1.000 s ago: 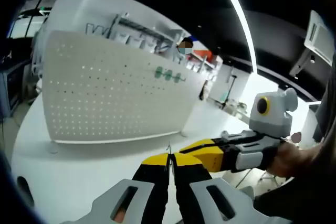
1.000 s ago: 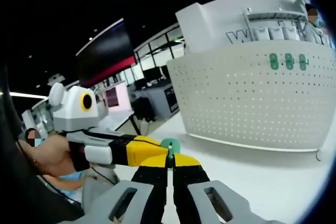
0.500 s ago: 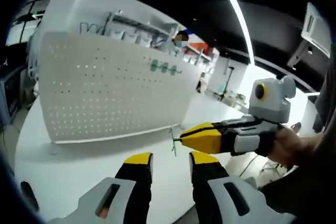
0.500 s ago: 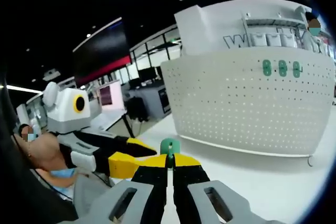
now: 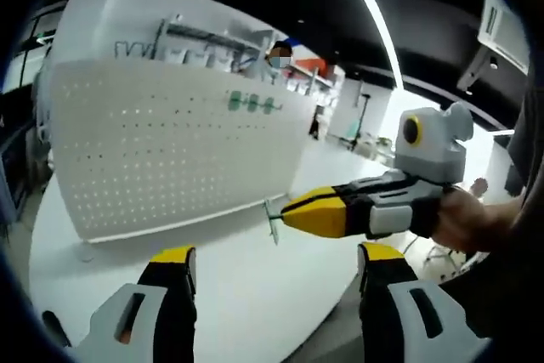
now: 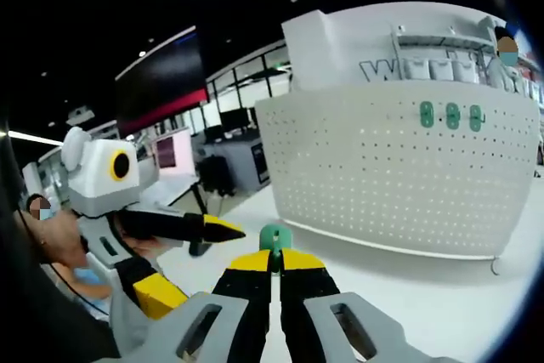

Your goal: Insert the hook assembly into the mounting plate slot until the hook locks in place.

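Two grippers share the work: the right gripper (image 6: pixel 272 271) is clamped on the green hook assembly (image 6: pixel 274 238), held in the air above the white desk (image 6: pixel 442 295) near its front edge, while the left gripper (image 5: pixel 276 265) stands with jaws wide apart, holding nothing. The pegboard mounting plate (image 6: pixel 399 172) stands upright across the desk's far side, three green hooks (image 6: pixel 452 115) already near its upper corner. The step probably wants a steady, square approach to a free slot, pressing until it catches. The hook's thin long axis looks roughly upright, green head outward from the jaws.
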A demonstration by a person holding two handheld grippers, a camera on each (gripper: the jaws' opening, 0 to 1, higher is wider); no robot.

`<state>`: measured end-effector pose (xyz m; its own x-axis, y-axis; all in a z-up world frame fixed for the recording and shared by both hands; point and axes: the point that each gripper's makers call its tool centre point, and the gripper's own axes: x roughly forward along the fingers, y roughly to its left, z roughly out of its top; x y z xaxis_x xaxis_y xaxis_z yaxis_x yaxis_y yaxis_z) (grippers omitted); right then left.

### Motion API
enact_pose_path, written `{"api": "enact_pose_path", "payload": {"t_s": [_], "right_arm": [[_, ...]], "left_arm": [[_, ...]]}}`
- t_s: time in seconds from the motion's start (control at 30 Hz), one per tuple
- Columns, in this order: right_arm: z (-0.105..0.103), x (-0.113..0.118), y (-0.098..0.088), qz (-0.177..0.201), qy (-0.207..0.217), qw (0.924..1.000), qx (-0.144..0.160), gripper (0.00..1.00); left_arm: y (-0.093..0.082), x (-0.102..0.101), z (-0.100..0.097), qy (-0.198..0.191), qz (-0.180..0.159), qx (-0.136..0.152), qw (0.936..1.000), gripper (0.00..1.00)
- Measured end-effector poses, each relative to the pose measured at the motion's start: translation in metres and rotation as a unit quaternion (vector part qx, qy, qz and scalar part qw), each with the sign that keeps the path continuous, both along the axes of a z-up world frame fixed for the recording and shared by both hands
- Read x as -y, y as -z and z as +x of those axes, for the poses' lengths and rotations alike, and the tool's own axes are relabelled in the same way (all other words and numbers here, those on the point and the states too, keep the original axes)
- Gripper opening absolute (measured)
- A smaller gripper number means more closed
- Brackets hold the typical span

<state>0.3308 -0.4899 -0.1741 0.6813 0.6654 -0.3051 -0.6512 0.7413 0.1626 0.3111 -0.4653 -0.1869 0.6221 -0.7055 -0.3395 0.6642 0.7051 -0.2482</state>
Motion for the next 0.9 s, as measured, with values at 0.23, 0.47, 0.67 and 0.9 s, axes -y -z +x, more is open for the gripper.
{"api": "enact_pose_path", "payload": {"t_s": [0.23, 0.47, 0.67, 0.9], "right_arm": [[0.002, 0.004, 0.001, -0.010, 0.001, 0.9999, 0.006, 0.00], [0.004, 0.011, 0.000, -0.014, 0.007, 0.9998, 0.014, 0.00], [0.007, 0.018, 0.005, -0.026, 0.014, 0.9994, 0.019, 0.00], [0.021, 0.031, 0.006, -0.031, 0.035, 0.9986, 0.027, 0.00]], "left_arm": [[-0.003, 0.002, -0.004, 0.002, 0.003, 0.001, 1.0000, 1.00], [-0.002, 0.009, -0.011, 0.011, 0.003, -0.001, 0.9999, 1.00], [-0.002, 0.005, -0.009, 0.003, 0.008, 0.004, 1.0000, 1.00], [-0.007, -0.013, -0.001, -0.033, -0.018, -0.001, 0.9993, 1.00]]}}
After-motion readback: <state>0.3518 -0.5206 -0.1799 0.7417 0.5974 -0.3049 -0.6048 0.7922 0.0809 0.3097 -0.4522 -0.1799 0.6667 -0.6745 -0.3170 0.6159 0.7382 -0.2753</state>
